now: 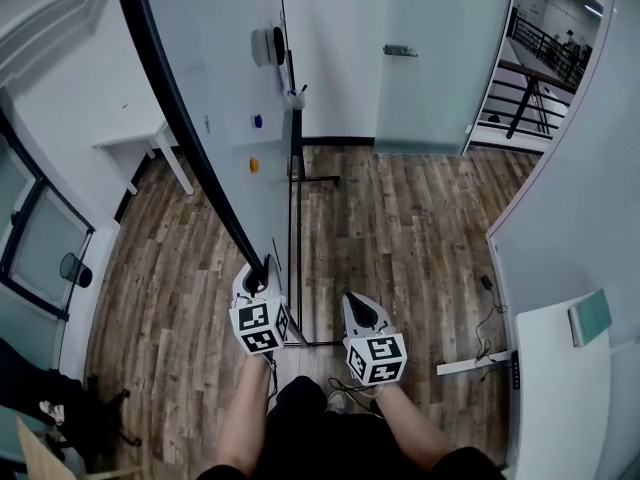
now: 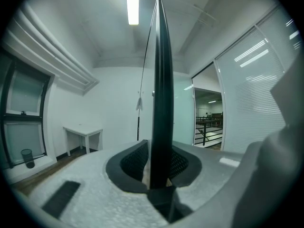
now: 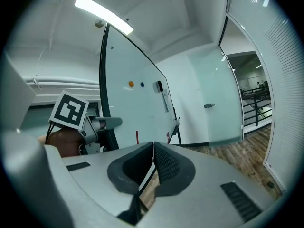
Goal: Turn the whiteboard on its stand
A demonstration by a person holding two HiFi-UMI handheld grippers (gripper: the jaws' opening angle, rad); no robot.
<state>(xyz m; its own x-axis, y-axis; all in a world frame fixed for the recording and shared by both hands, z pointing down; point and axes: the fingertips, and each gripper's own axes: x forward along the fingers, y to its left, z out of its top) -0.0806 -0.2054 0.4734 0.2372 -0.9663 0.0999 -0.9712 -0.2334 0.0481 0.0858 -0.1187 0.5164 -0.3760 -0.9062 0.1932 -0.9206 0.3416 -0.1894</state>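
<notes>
The whiteboard stands tilted on its black stand, with a blue magnet, an orange magnet and an eraser on its face. My left gripper is shut on the board's black frame edge near its lower corner; in the left gripper view the edge rises straight up from between the pads. My right gripper hangs just right of it, shut and holding nothing. In the right gripper view the board and the left gripper show to the left of the right gripper.
A small white table stands behind the board at the left wall. A glass door is at the back. A white desk and a power strip lie at the right. A black bin is at the left window.
</notes>
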